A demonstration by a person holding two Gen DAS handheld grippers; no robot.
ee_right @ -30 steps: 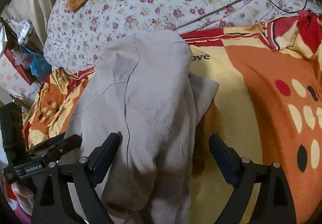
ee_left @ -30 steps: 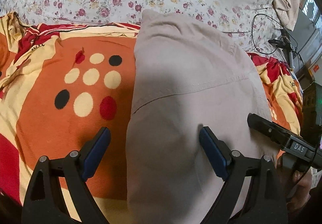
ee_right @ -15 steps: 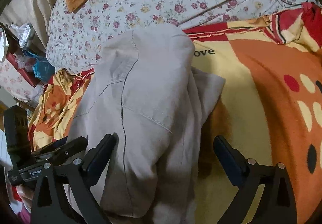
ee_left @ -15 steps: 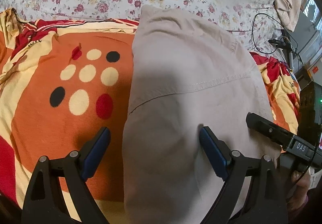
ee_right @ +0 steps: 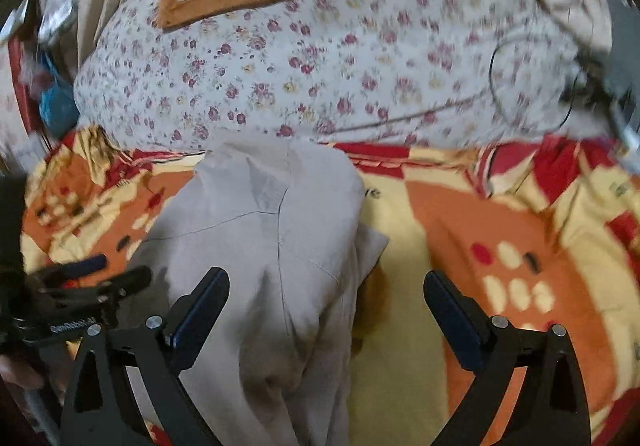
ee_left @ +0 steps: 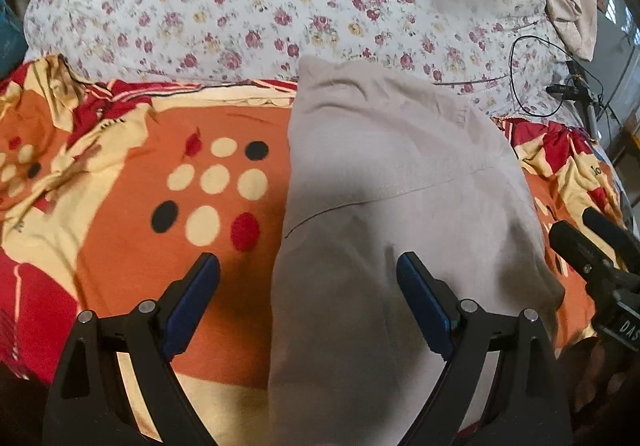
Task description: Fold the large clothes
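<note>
Here the beige garment (ee_left: 400,230) lies on the bed, spread lengthwise over an orange, red and cream patterned blanket (ee_left: 132,246); stitched seams cross it, and it looks like trousers or a similar heavy piece already doubled over, though which exactly I cannot tell. Its long axis runs from the near edge, under both cameras, away toward the flowered quilt (ee_left: 280,13), where its far end just reaches the quilt's border. In the right wrist view a lower layer (ee_right: 370,246) sticks out sideways past the top layer, so the stack is not square. The left gripper (ee_left: 308,282) hangs above the near part with its fingers wide and nothing between the pads; the right gripper (ee_right: 326,298) is likewise spread wide over the cloth and empty. The step in hand seems to be choosing new grip points for the next fold. To do it well, I judge, each gripper should take one near corner through all layers, after the stray flap is tucked in line, then carry the near end straight along the long axis so the edges meet evenly.
</note>
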